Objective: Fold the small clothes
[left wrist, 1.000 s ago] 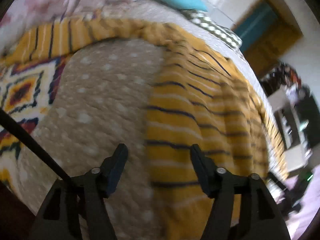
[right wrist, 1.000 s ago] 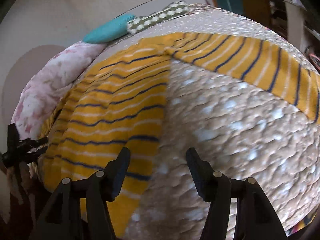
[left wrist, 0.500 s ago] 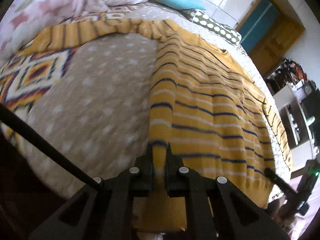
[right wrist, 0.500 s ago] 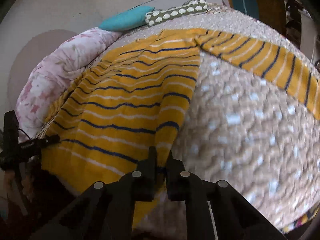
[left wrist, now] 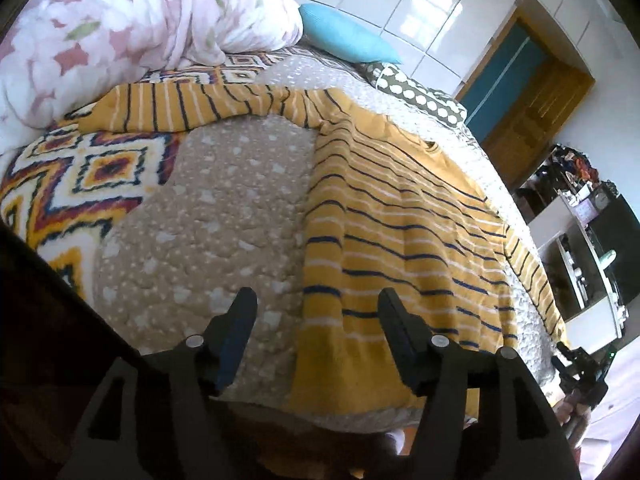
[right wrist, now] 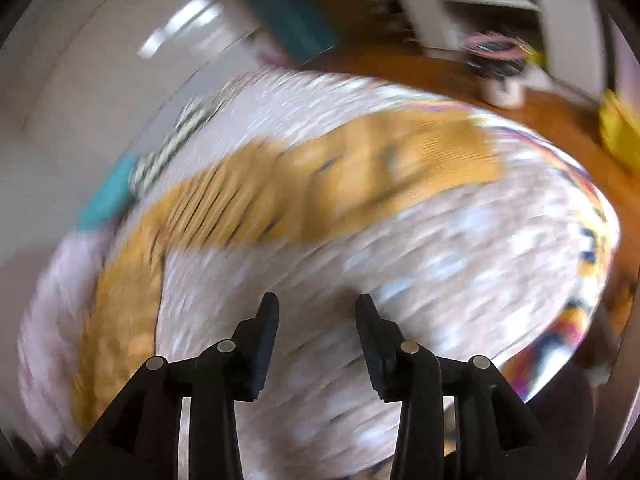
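Yellow sweater (left wrist: pixel 400 232) lies flat; left gripper (left wrist: pixel 316 312) and right gripper (right wrist: pixel 316 312) are opening, empty. Loose sleeves may bunch.

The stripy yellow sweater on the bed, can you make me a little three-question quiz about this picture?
1. True or false: the left gripper is squeezing the yellow striped sweater.
2. Which pillow lies next to the flowery duvet at the far end of the bed? A) red B) turquoise C) black
3. Fill in: the sweater's sleeve stretches out towards the ______ blanket.

Key
1. False. Its jaws are opening, with the sweater's edge lying below them, not pinched.
2. B, the turquoise pillow.
3. Patterned: the sleeve's end rests on the zigzag patterned blanket.
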Demonstrator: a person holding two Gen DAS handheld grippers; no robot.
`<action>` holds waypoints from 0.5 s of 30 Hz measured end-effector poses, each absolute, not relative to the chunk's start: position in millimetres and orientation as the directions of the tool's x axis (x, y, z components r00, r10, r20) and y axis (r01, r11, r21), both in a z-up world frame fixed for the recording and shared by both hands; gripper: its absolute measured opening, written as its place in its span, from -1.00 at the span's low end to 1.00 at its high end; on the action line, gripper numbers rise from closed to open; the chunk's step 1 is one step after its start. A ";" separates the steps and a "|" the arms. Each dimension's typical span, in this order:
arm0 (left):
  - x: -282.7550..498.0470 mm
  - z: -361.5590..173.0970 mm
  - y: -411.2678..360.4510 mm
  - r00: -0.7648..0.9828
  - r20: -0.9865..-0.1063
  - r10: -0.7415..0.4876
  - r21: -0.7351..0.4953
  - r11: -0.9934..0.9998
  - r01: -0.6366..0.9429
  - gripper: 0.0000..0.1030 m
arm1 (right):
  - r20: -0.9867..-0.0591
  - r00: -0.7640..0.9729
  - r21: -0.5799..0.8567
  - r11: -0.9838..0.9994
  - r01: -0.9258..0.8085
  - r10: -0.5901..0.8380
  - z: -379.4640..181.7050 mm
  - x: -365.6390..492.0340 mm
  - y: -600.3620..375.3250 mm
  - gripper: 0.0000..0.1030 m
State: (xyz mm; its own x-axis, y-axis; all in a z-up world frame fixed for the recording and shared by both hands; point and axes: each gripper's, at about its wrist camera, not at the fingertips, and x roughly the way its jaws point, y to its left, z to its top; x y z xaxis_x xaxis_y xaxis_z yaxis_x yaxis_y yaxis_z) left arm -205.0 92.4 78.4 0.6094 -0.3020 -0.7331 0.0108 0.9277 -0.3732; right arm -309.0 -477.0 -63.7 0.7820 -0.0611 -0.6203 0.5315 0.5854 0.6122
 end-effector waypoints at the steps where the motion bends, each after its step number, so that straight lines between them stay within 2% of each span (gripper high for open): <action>1: -203.1 78.1 88.0 0.605 -0.737 -0.301 -0.366 0.930 0.017 0.19 | -0.612 0.787 0.628 0.558 0.542 -0.075 -64.5 -311.7 -486.6 -0.16; 4: -197.8 77.8 74.0 0.593 -0.743 -0.309 -0.356 0.934 0.041 0.19 | -0.600 0.787 0.629 0.523 0.575 -0.144 -61.5 -306.5 -509.2 0.00; 7: -194.3 80.4 65.0 0.591 -0.741 -0.319 -0.348 0.935 0.068 0.19 | -0.597 0.782 0.617 0.518 0.592 -0.182 -57.9 -285.2 -524.5 -0.03; 8: -193.5 81.8 63.2 0.593 -0.740 -0.317 -0.343 0.937 0.074 0.19 | -0.599 0.781 0.618 0.517 0.592 -0.178 -57.3 -282.4 -529.6 -0.49; 9: -192.5 84.2 61.3 0.598 -0.737 -0.315 -0.336 0.938 0.082 0.19 | -0.603 0.780 0.622 0.515 0.590 -0.167 -56.8 -273.5 -538.4 -0.81; 10: -191.9 86.8 60.0 0.604 -0.733 -0.314 -0.330 0.940 0.088 0.19 | -0.602 0.783 0.628 0.514 0.584 -0.154 -55.4 -274.9 -547.8 -0.89; 15: -185.6 94.2 64.6 0.635 -0.714 -0.294 -0.311 0.946 0.088 0.20 | -0.580 0.771 0.621 0.470 0.627 -0.262 -23.6 -286.2 -602.3 -0.90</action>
State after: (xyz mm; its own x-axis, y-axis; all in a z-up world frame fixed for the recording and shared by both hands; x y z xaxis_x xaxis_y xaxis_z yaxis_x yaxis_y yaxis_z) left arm -185.6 64.6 94.2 0.6351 -0.2942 -0.7142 0.0882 0.9462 -0.3114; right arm -286.2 -602.3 -23.6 0.7711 -0.2622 -0.5802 0.6271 0.4705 0.6208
